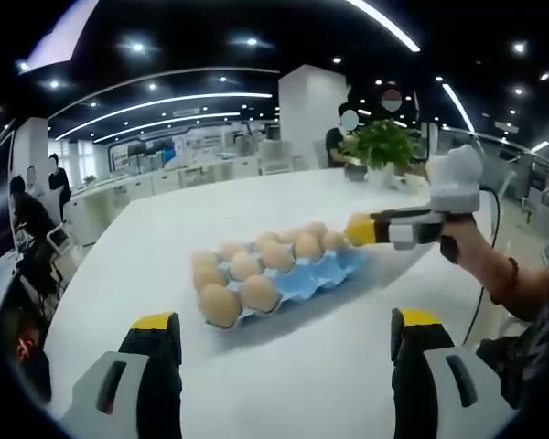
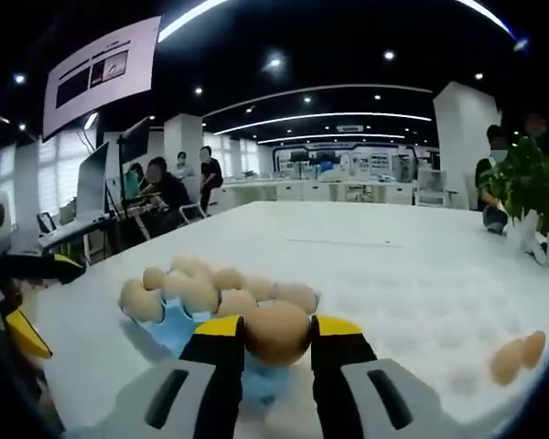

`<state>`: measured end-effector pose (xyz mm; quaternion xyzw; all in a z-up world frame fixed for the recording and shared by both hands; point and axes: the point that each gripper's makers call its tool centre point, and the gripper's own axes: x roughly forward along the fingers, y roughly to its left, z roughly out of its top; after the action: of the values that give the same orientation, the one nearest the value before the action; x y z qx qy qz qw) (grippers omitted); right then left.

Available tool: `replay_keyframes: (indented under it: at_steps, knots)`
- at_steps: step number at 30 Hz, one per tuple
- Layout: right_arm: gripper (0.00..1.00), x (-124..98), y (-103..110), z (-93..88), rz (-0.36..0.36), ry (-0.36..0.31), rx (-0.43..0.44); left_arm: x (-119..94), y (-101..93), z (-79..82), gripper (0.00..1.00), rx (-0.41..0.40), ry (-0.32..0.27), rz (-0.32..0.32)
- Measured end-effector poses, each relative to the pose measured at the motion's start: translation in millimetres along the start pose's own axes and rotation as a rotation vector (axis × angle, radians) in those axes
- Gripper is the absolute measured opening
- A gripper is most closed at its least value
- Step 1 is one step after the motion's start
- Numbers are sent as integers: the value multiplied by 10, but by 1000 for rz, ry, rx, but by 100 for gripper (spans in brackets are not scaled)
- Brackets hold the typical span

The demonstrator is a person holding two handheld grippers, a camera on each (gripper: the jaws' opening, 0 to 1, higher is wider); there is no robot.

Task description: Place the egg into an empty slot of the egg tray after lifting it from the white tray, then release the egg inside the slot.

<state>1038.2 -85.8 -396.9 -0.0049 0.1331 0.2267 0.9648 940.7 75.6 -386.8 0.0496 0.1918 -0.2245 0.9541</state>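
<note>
- Right tool [image 2: 276,340]: jaws closed on the egg [image 2: 276,331], held above the blue egg tray's [image 1: 325,274] near end.
- Left tool [image 1: 288,334]: jaws wide apart, holding nothing, above the bench [image 1: 256,210].
- Egg judged light, brittle, smooth; grip on opposite sides looks sound, with gentle pressure advised.

Nine eggs [image 1: 259,293] are counted in one blue egg tray [image 1: 325,274], one egg [image 2: 276,333] is gripped, and two eggs [image 2: 518,355] are seen apart on the table [image 2: 384,265]
</note>
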Motion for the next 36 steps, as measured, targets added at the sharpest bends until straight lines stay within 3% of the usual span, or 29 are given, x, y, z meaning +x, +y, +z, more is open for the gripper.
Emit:
replay_keyframes:
  at_steps: [27, 36]
  knots:
    - [29, 266, 845, 26, 219, 7, -52, -21, 93, -26, 97, -6, 4, 7]
    - [29, 382, 976, -170, 246, 50, -78, -31, 129, -62, 97, -13, 10, 12]
